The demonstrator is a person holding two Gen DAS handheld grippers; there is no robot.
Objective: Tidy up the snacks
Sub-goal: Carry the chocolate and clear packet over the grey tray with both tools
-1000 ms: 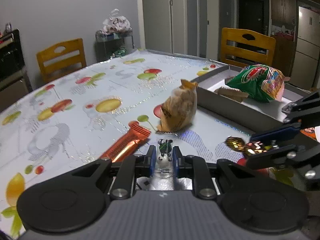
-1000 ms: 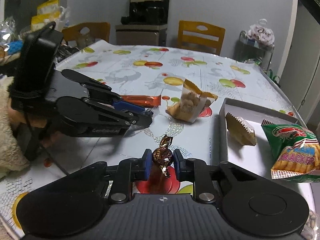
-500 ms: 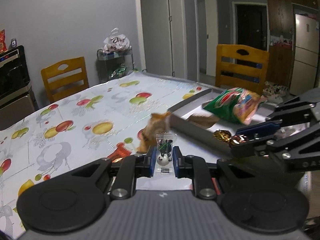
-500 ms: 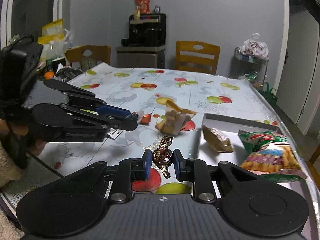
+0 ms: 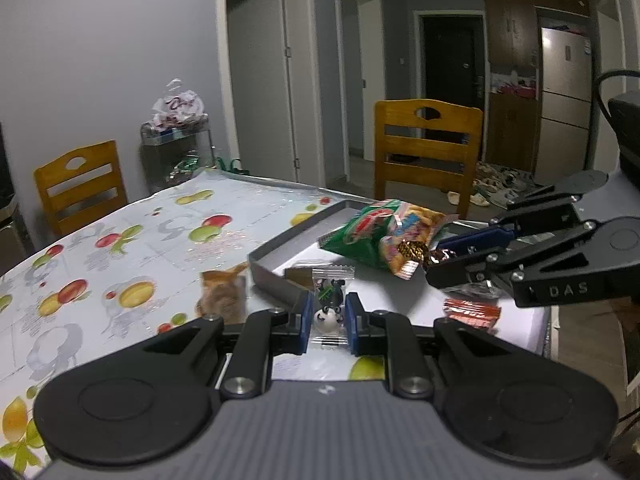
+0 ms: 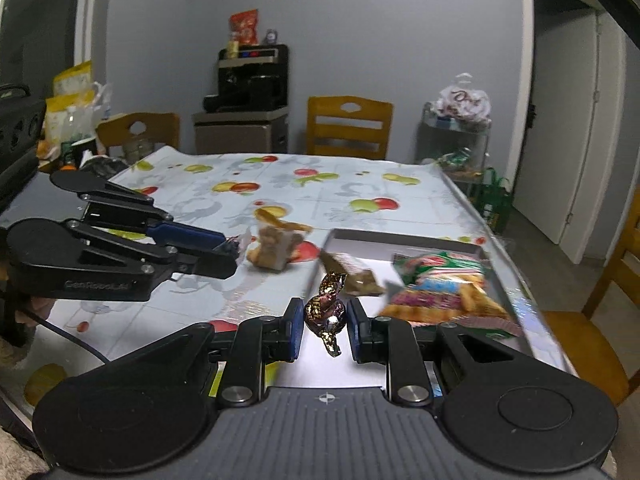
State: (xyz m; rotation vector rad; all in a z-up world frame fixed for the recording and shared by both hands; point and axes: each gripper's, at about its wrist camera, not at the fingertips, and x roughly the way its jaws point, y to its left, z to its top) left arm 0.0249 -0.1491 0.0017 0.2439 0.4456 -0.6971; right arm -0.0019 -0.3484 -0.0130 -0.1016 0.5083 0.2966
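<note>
My left gripper (image 5: 327, 316) is shut on a clear panda candy packet (image 5: 330, 300) and holds it above the near edge of the grey tray (image 5: 276, 280). My right gripper (image 6: 323, 318) is shut on a gold-and-brown foil candy (image 6: 326, 310), held over the tray (image 6: 404, 238). The tray holds a green cracker bag (image 5: 384, 236), also in the right wrist view (image 6: 440, 284), a brown wafer packet (image 6: 352, 274) and a red packet (image 5: 472, 312). A clear bag of tan snacks (image 6: 276, 246) stands on the table left of the tray, also in the left wrist view (image 5: 224, 296).
The table has a fruit-print cloth (image 6: 320, 192). Wooden chairs (image 5: 426, 148) stand around it. A black appliance on a cabinet (image 6: 250, 92) is at the far wall. Clutter (image 6: 76, 120) sits at the table's far left corner. A wire rack (image 6: 456, 148) stands beyond the right edge.
Both grippers have risen and moved over the tray, each still holding its candy. The orange bar on the table has dropped out of view.
</note>
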